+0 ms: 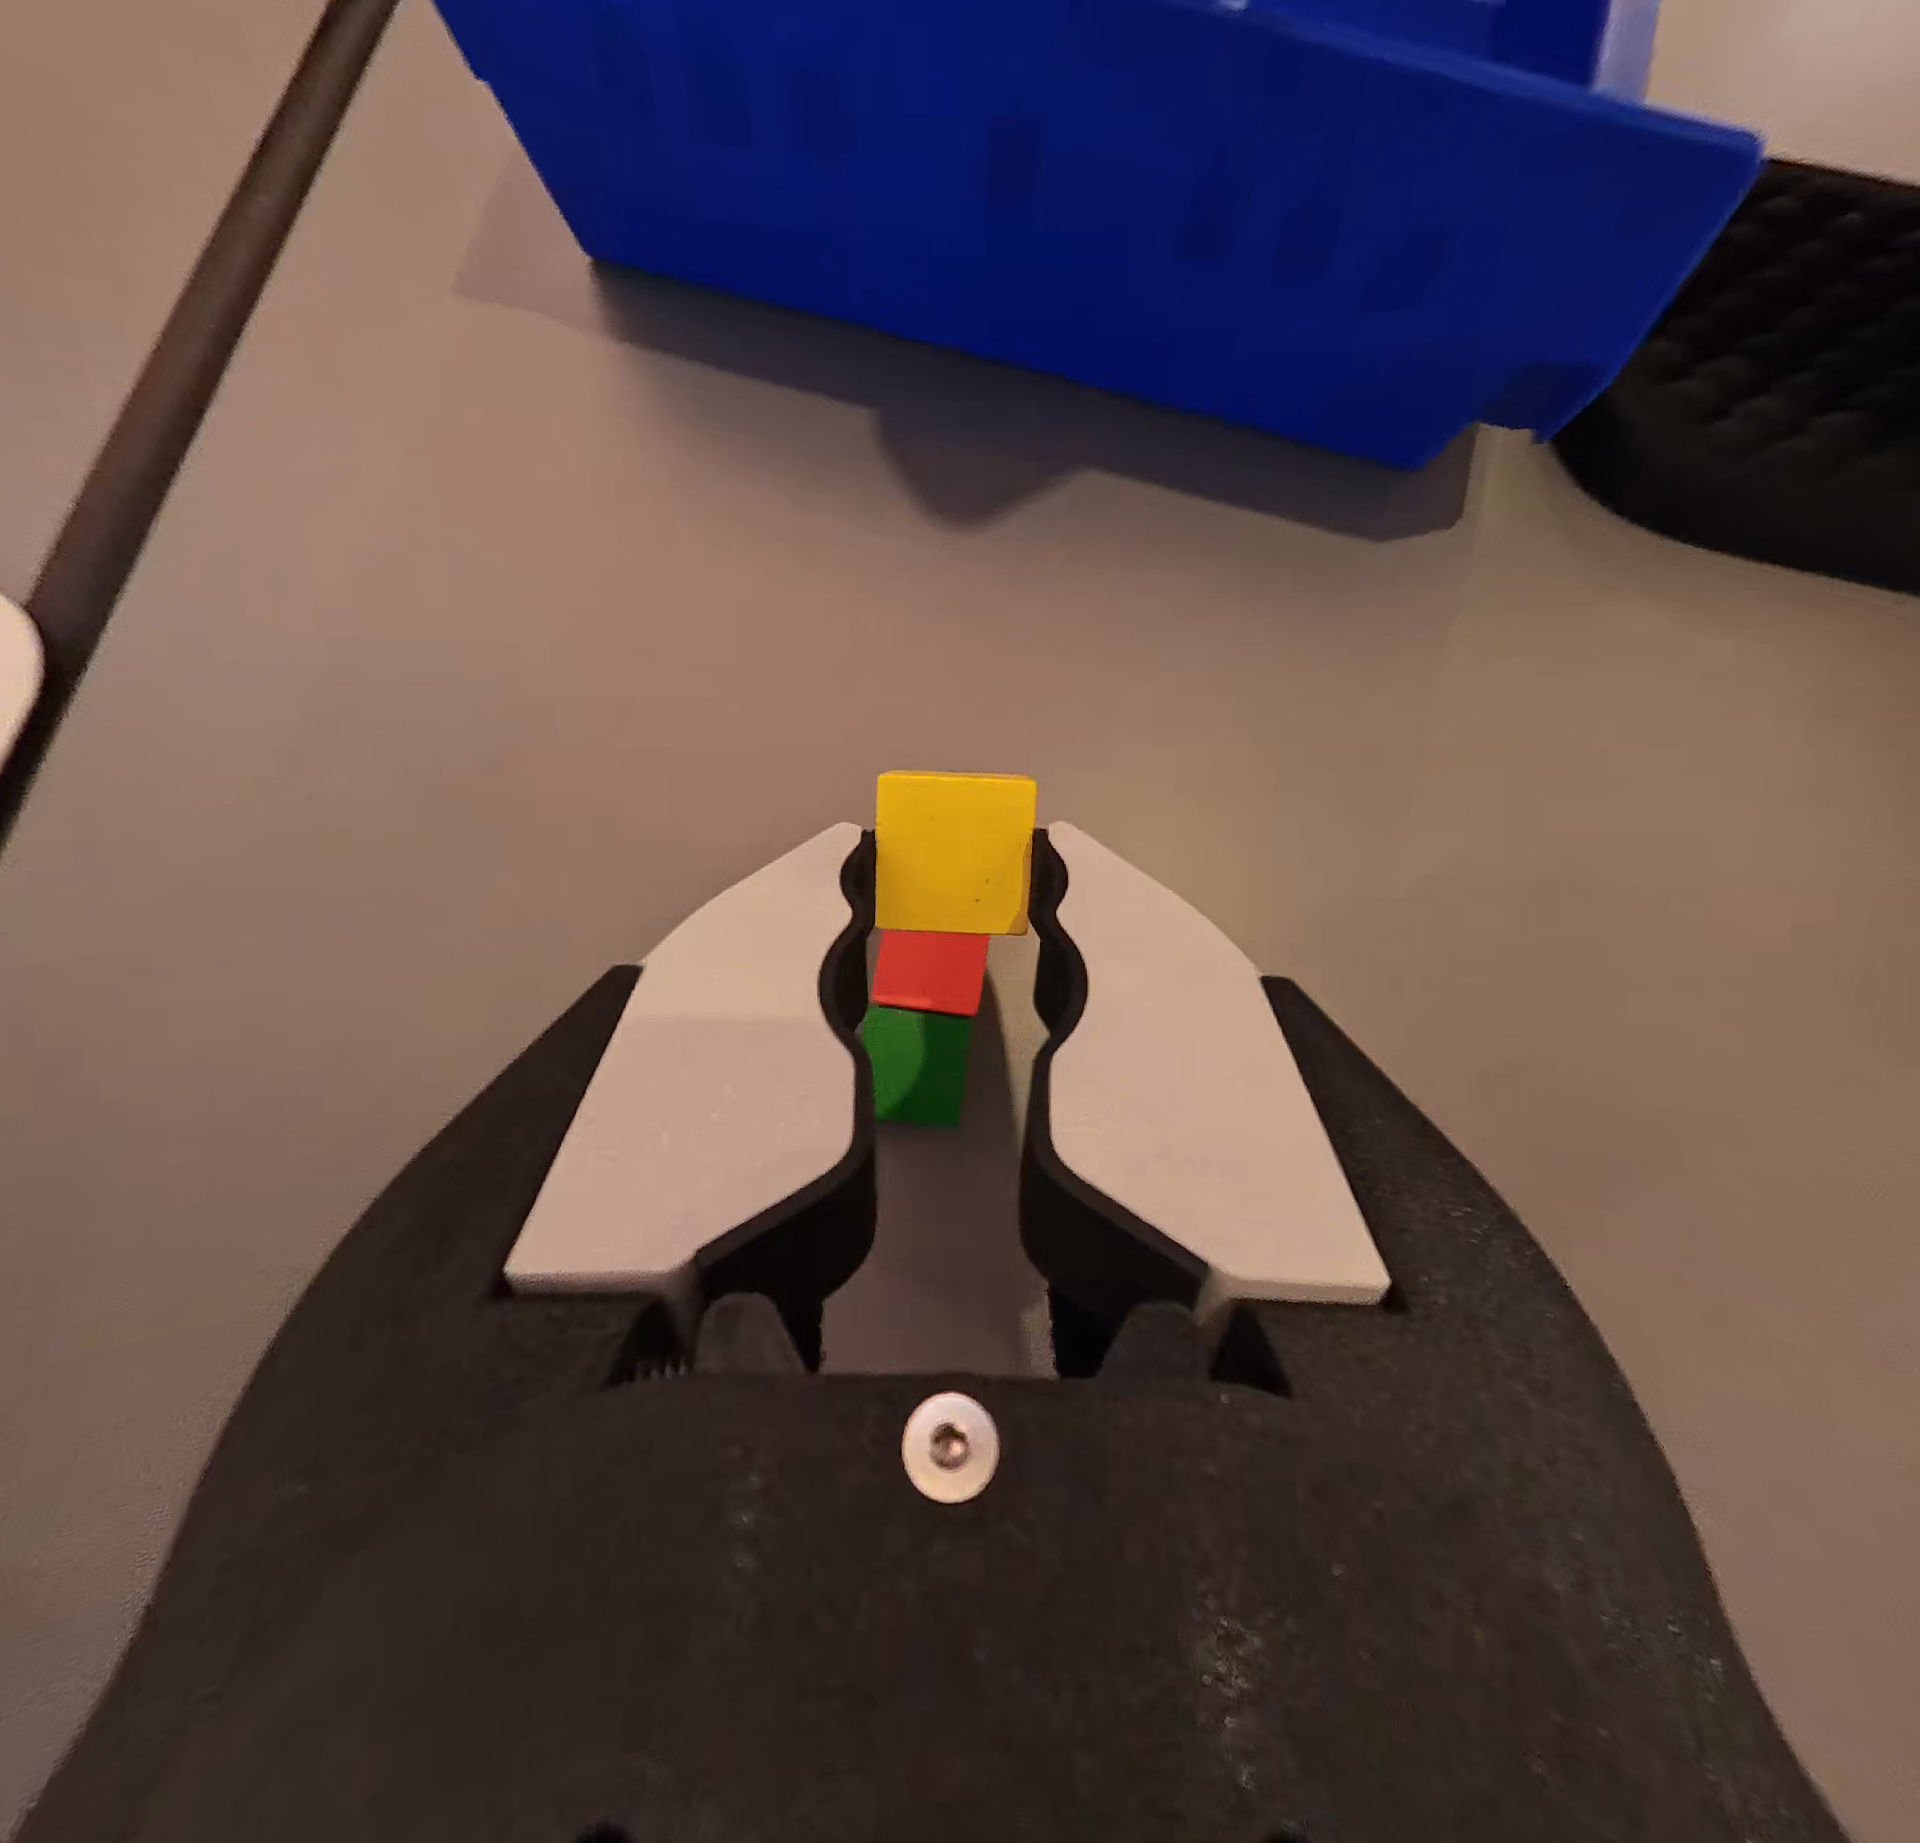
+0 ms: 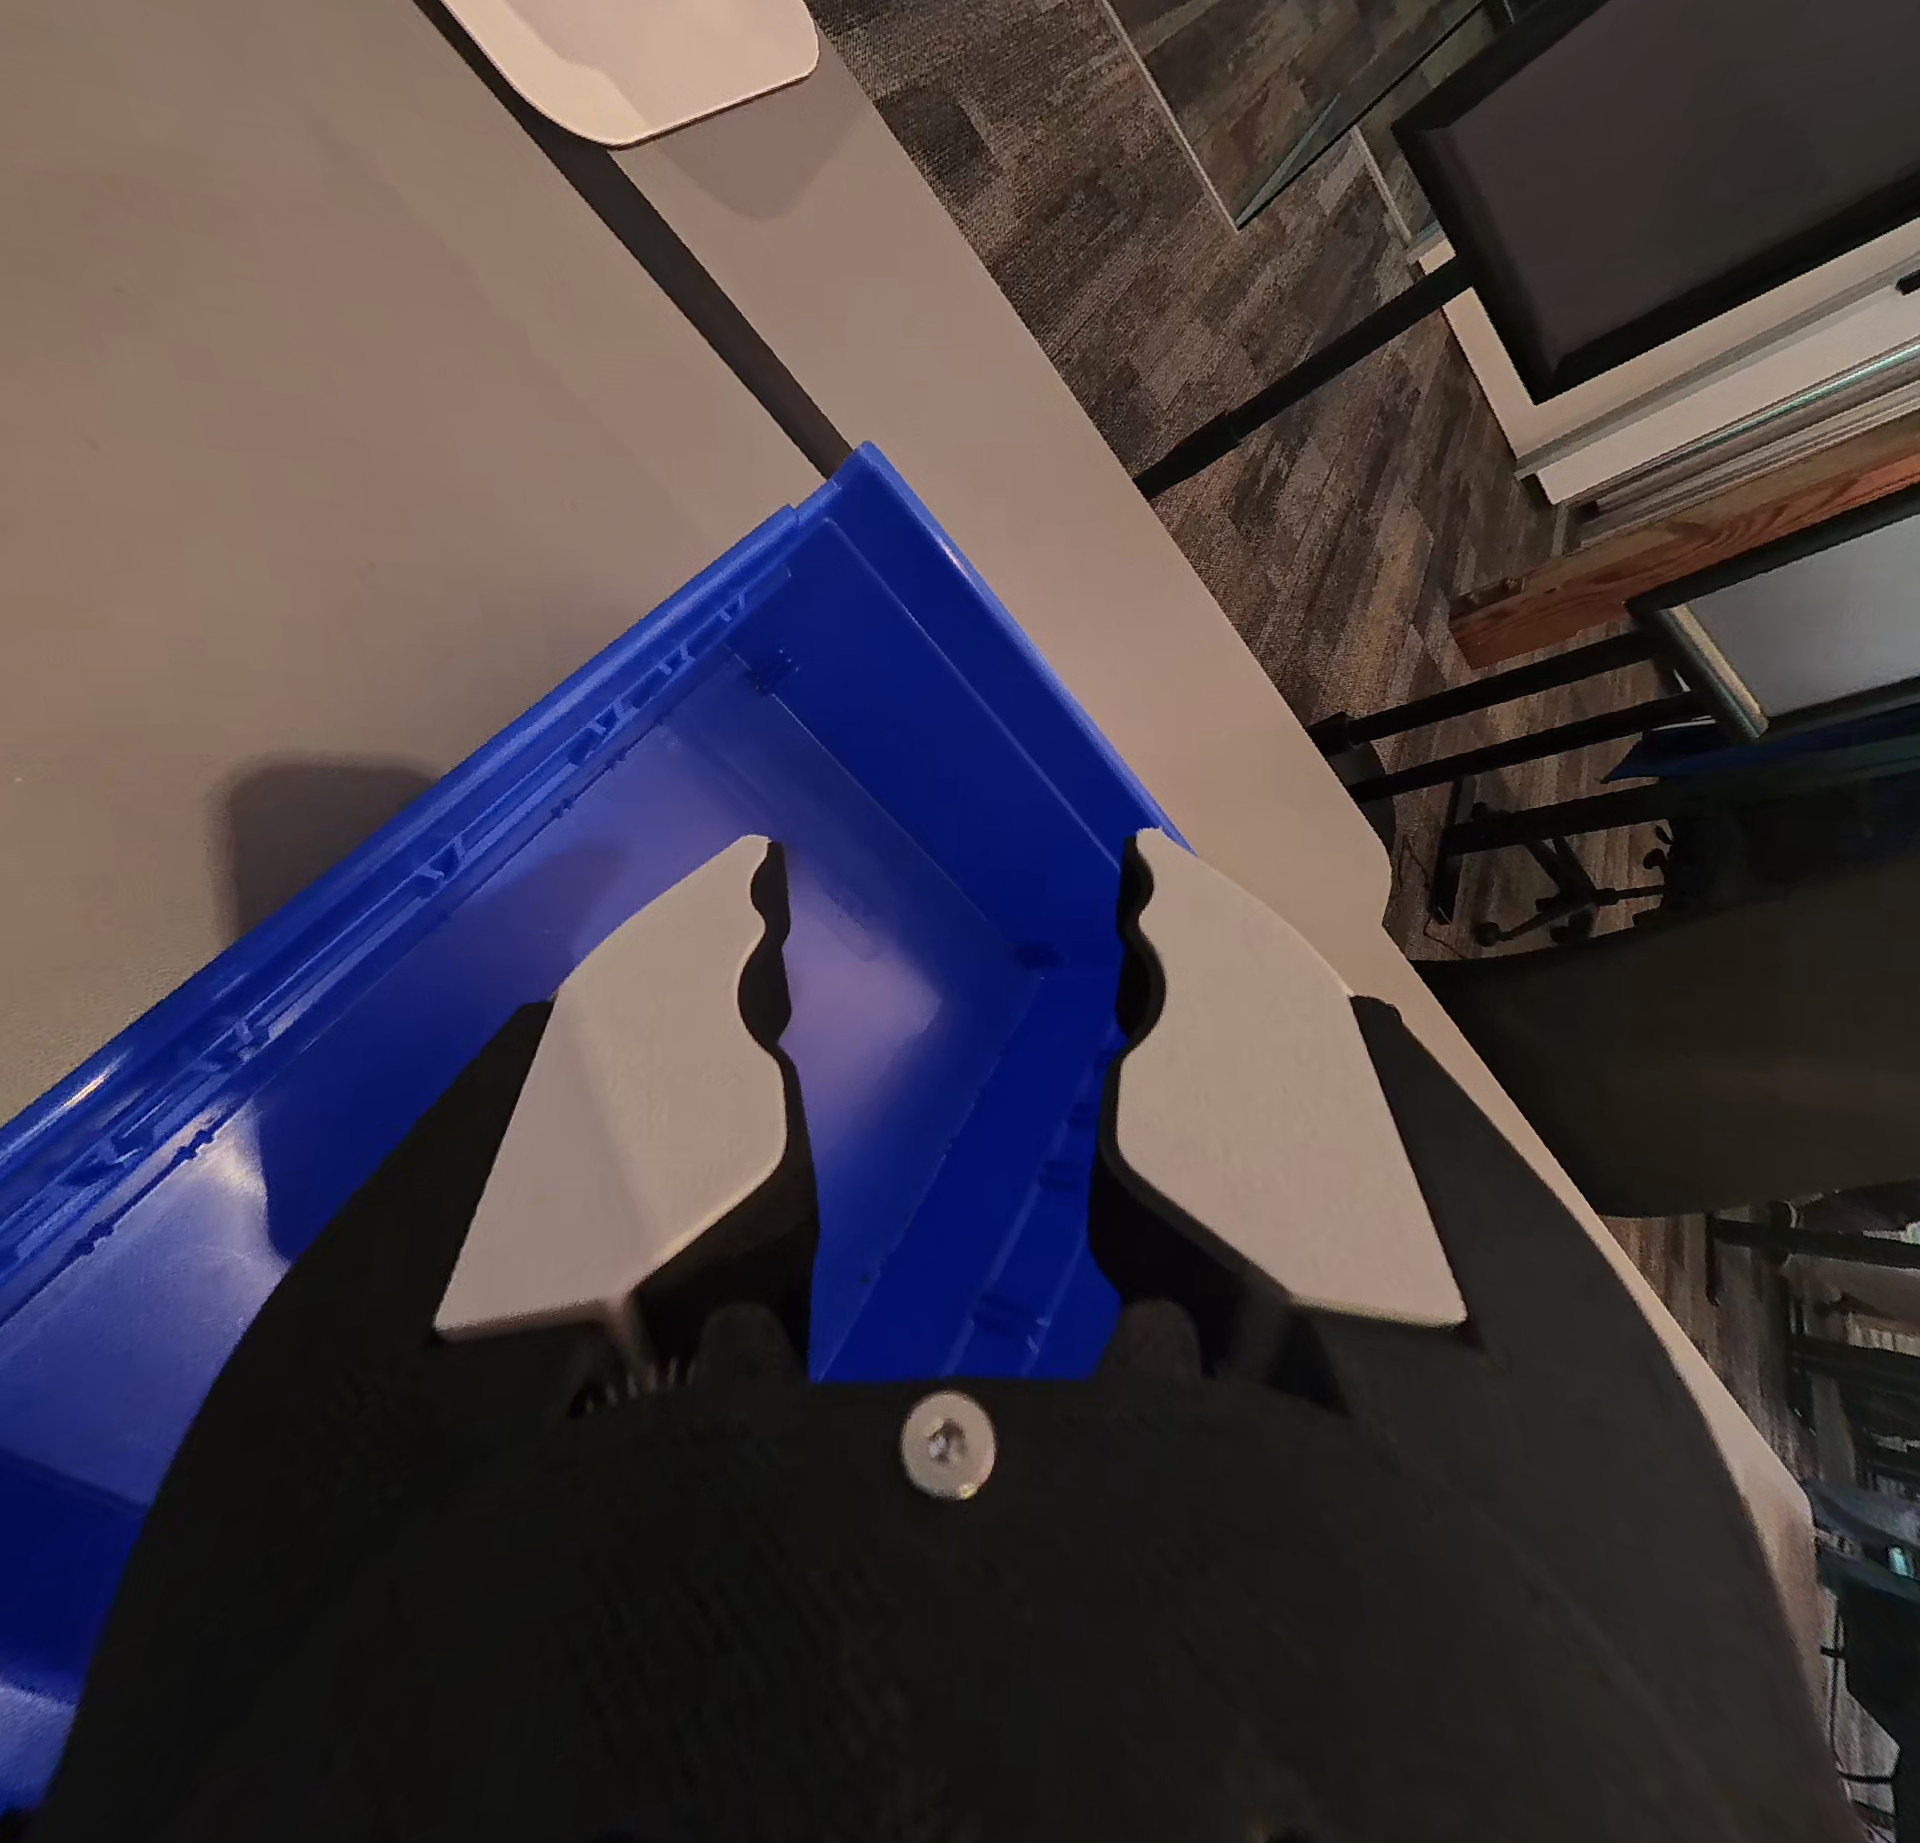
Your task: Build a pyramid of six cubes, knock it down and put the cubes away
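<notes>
In the left wrist view, my left claw [image 1: 954, 863] sits in the lower middle of the frame and is closed on the yellow cube [image 1: 953, 853], which is pinched between the two fingertips. Directly under it in the picture I see a red cube [image 1: 931, 970] and then a green cube [image 1: 914, 1066], both lying between my fingers lower on the grey table [image 1: 520, 650]. I think I hold the yellow one above them because it must go on top, so this looks like the building step. I cannot tell if the yellow cube already touches the red one. The other cubes are not visible in either view.

Across the top of this frame stands the blue bin [image 1: 1039, 183], well apart from the cubes; probably the cubes go in there at the end. At the right edge there is a black textured mat [image 1: 1766, 391], just beside the bin.

In the right wrist view, my right claw [image 2: 951, 843] is in the centre, with the fingers spread wide and nothing between them. It hangs over the inside corner of the blue bin [image 2: 935, 650], and the part of the bin I can see has no cube in it. I judge it waits there so that it does not disturb the stack.
</notes>
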### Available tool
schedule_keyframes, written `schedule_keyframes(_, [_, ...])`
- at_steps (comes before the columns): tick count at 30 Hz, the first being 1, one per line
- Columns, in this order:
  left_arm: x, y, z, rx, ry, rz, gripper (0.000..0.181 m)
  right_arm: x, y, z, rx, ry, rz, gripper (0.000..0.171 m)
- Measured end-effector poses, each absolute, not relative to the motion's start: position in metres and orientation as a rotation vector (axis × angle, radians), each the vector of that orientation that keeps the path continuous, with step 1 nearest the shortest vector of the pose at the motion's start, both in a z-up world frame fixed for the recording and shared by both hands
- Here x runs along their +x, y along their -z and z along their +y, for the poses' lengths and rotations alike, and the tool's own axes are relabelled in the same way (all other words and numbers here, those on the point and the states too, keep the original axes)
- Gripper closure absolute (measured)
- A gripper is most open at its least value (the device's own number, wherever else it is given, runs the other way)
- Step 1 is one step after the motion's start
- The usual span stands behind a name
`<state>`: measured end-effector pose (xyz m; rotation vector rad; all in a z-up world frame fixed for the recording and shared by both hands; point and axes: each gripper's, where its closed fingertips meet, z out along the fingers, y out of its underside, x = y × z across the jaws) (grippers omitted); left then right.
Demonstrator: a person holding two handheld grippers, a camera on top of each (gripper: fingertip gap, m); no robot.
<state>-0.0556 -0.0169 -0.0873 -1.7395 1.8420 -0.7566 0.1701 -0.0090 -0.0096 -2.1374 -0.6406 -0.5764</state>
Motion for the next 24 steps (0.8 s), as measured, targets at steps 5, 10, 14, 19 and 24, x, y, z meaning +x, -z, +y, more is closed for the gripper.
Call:
schedule_keyframes(5, [-0.055,0.093,-0.019,-1.705,0.707,1.935,0.153,0.171,0.013,-0.008,-2.149,0.58,-0.648,0.109])
schedule_keyframes(10, [-0.056,0.106,-0.015,-1.689,0.575,1.998,0.153,0.172,0.013,-0.008,-2.151,0.579,-0.644,0.109])
schedule_keyframes(14, [-0.057,0.116,-0.012,-1.704,0.519,2.026,0.153,0.172,0.013,-0.009,-2.154,0.578,-0.645,0.109])
schedule_keyframes(19, [-0.06,0.121,-0.011,-1.721,0.507,2.041,0.153,0.171,0.013,-0.008,-2.152,0.58,-0.648,0.109])
schedule_keyframes(24, [-0.061,0.121,-0.013,-1.717,0.505,2.065,0.153,0.171,0.014,-0.008,-2.156,0.58,-0.652,0.109])
